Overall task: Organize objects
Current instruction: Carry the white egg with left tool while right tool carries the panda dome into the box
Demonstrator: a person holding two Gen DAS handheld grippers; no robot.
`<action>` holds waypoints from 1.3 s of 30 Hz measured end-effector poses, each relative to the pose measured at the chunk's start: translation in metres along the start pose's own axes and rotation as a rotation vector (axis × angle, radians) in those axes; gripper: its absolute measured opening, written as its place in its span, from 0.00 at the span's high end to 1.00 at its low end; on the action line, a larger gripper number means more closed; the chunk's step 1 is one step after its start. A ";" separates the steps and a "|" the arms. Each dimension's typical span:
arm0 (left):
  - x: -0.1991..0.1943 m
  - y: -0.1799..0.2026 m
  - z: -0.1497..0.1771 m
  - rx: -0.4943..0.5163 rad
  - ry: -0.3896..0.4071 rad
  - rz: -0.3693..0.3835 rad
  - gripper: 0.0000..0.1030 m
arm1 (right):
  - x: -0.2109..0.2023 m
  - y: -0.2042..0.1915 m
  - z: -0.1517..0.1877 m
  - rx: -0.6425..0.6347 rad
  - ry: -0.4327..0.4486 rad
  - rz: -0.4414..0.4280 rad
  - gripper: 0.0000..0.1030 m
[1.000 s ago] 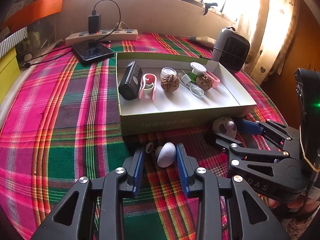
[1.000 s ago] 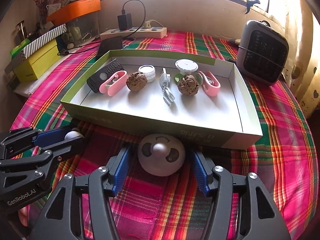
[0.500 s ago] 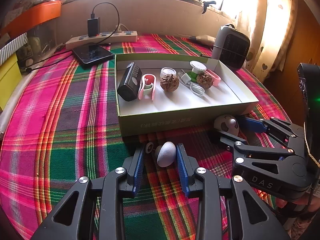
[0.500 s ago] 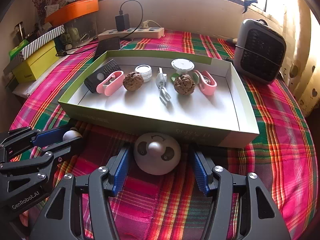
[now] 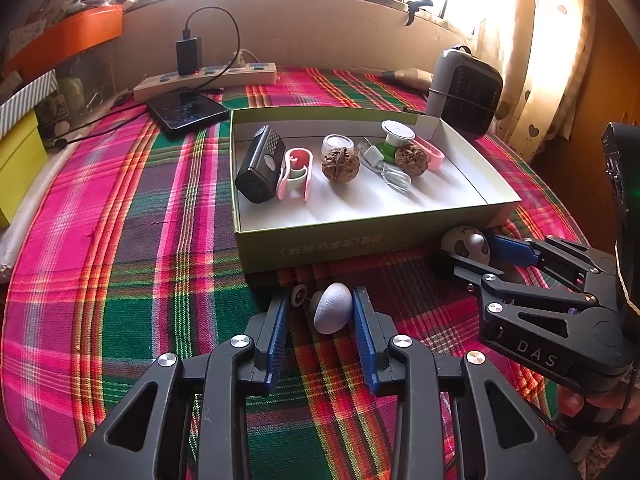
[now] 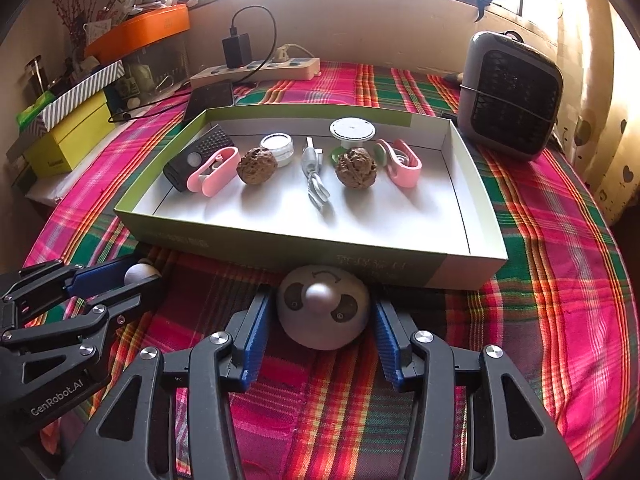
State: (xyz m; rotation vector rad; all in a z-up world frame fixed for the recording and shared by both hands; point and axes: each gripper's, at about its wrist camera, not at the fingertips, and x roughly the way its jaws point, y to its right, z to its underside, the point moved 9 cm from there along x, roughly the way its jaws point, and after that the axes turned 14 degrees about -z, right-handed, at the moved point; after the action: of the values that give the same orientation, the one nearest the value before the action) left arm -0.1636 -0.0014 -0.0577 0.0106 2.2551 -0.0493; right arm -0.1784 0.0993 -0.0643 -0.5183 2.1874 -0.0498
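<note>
A small silver egg-shaped piece (image 5: 333, 307) lies on the plaid cloth between the open jaws of my left gripper (image 5: 320, 300), touching the right finger, just before the green box (image 5: 360, 240). A round white panda-faced gadget (image 6: 323, 306) lies between the open jaws of my right gripper (image 6: 320, 304), with gaps on both sides. The box (image 6: 280, 240) holds two walnuts (image 6: 256, 166), two pink clips, a black device, a white cable and small white jars. The right gripper also shows in the left wrist view (image 5: 464, 256), the left gripper in the right wrist view (image 6: 140, 276).
A grey heater (image 6: 512, 96) stands right of the box. A power strip (image 5: 208, 80) and a dark phone (image 5: 186, 110) lie behind it. Yellow, striped and orange boxes (image 6: 68, 140) sit at the far left.
Both grippers have risen and drawn back a little, so the box looks lower and farther. The jaws and the two objects between them stand as before.
</note>
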 end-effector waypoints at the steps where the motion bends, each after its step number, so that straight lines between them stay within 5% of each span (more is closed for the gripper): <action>1: 0.000 0.000 0.000 0.000 0.000 -0.001 0.71 | 0.000 0.000 0.000 0.000 0.000 -0.001 0.53; 39: -0.022 0.014 -0.007 0.036 0.033 -0.003 0.72 | -0.021 -0.004 0.000 0.001 0.051 -0.068 0.53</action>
State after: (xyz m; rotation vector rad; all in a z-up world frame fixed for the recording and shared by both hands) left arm -0.1547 0.0134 -0.0362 0.0278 2.2866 -0.0919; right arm -0.1662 0.1038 -0.0478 -0.5964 2.2187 -0.1011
